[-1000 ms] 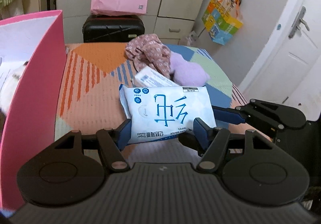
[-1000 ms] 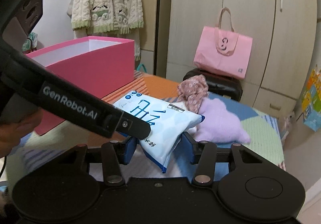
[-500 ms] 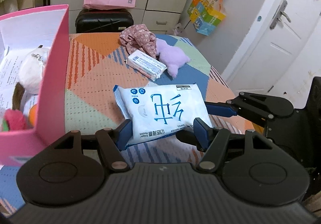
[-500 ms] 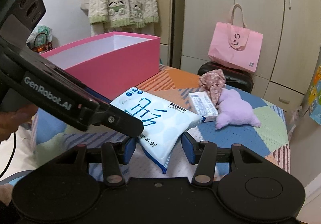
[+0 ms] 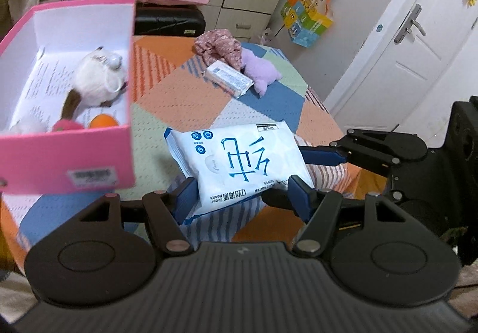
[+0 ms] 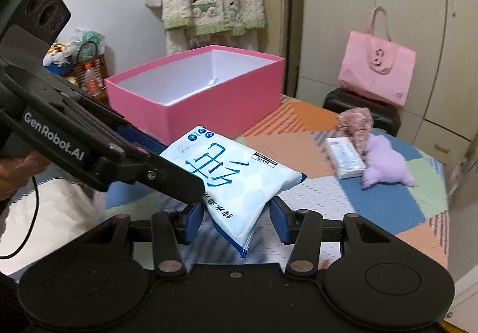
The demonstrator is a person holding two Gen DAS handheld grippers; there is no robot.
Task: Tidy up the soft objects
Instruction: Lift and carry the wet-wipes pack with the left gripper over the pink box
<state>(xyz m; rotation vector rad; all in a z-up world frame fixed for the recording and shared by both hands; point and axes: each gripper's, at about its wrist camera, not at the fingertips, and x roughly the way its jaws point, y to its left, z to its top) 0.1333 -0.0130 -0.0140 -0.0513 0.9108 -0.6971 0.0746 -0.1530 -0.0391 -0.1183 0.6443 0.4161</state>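
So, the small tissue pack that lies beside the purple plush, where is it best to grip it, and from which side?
Probably across its two long sides, near the middle, coming from above. The small pack lies flat on the table. One end touches the purple plush and the floral cloth, so the ends are crowded, while its long sides look free.

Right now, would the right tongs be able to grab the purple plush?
Probably not: the right tongs are shut on the wipes pack, shared with the left tongs. The purple plush lies uncovered.
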